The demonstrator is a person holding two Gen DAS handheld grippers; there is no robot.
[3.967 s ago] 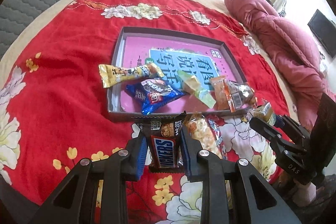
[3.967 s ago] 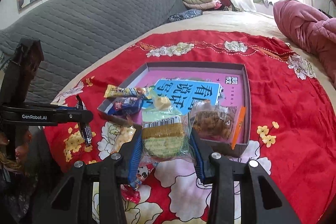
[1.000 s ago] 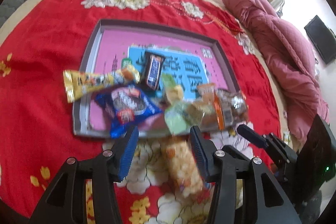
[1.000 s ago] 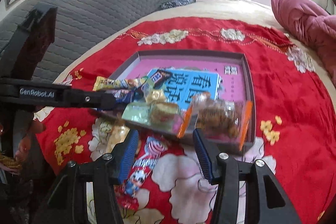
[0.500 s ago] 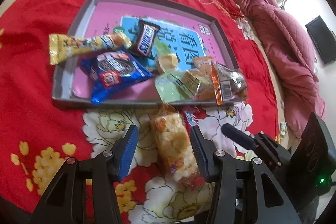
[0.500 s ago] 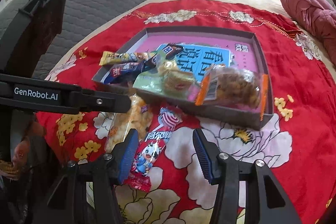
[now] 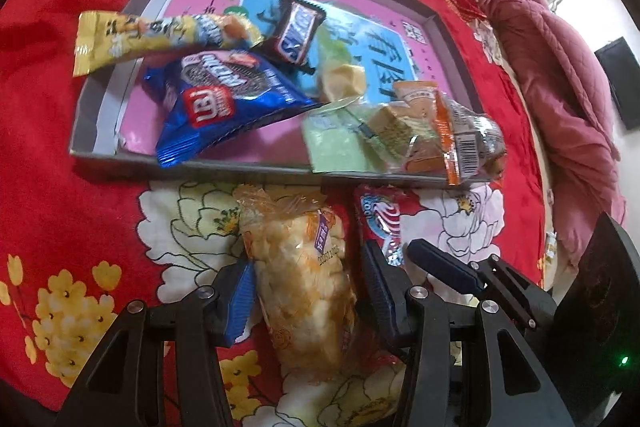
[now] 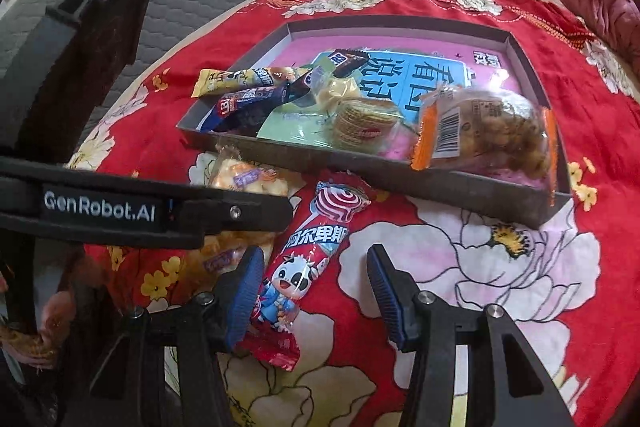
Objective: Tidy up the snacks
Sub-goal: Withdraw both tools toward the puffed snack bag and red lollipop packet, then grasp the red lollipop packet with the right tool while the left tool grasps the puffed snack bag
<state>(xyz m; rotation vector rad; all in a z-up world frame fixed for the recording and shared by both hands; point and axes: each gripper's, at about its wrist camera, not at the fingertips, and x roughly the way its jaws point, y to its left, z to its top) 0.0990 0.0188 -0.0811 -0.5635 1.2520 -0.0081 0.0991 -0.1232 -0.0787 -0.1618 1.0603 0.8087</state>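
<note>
Six snack packets in tray [image 7: 96, 115]; popcorn bag [image 7: 304, 283], lollipop packet [image 8: 308, 251] before tray, side by side.

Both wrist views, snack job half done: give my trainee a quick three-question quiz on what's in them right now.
1. True or false: the clear packet of yellow puffed-rice crackers already lies inside the shallow grey cardboard tray.
2. Which snack lies between the open fingers of the right gripper? A) the blue glossy cookie packet B) the red lollipop-print candy wrapper with a cartoon cow C) the dark brown Snickers bar
3. Fill in: the long yellow snack stick wrapper hangs over the tray's ____ edge in the left wrist view.

Key: 1 false, it lies on the red floral bedspread between the fingers of the left gripper; 2 B; 3 left.
</note>
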